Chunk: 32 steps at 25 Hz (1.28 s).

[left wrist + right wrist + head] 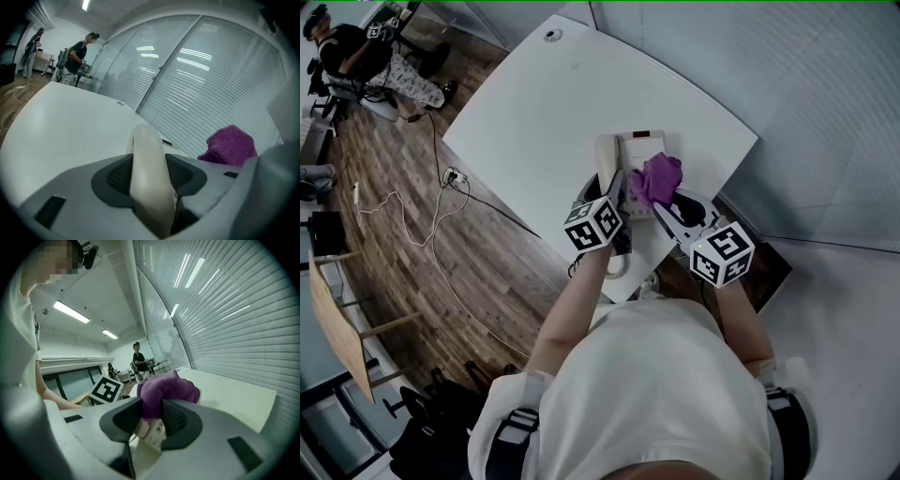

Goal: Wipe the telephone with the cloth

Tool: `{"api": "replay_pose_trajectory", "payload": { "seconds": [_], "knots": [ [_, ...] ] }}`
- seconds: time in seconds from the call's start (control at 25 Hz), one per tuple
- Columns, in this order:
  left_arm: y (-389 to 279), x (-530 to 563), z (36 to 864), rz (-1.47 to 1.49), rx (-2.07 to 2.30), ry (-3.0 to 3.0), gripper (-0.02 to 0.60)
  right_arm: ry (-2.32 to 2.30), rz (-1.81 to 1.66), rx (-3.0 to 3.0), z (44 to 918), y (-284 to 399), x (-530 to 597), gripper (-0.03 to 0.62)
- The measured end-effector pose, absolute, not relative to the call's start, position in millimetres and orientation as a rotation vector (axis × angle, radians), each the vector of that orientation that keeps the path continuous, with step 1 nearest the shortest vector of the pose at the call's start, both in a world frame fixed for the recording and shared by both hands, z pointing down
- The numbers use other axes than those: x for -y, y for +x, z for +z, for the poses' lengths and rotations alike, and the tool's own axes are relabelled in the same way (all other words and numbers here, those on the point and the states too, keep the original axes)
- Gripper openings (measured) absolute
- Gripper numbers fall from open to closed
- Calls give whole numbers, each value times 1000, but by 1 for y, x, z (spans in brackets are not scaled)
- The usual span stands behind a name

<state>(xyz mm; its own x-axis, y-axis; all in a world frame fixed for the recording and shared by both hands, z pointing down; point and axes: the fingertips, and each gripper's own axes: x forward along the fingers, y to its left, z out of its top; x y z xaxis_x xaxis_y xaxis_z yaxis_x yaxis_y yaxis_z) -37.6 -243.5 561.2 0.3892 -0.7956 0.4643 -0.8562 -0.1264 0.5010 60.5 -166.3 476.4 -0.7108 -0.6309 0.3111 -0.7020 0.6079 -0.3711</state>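
At the far left a wooden floor (pixel 384 234) is seen, with a white cable (pixel 403 211) trailing across it and a person (pixel 356 56) in the far corner. To its right the white table (pixel 534 103) is spread, and the telephone (pixel 645 148) is found near the table's close edge. The handset (pixel 607 159) is laid along the left side of the telephone's base. It is clamped by the left tool (pixel 614 187): in the left gripper view both pads are pressed against the handset's flanks, one on each side. Whether the handset is raised off its cradle cannot be told. Just to the right, a crumpled purple cloth (pixel 657 178) is rested on the telephone's keypad area. The cloth is pinched by the right tool (pixel 672 202), whose jaws are closed on a fold of it, with the telephone's buttons seen directly beneath. At the far right, slatted blinds (pixel 234 310) are seen behind glass.
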Motion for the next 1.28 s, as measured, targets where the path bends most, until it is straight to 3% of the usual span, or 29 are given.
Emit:
{"api": "replay_pose_trajectory", "payload": {
  "seconds": [0.92,1.12,1.28],
  "knots": [
    [-55,210,532,-72,1397,1905,232,1161,679,2694,466,61,147,129],
    [-57,186,518,-128,1405,1904,170,1163,667,2696,463,62,132,129],
    [-62,171,501,-135,1442,1930,74,1164,643,2698,455,60,125,129]
  ]
}}
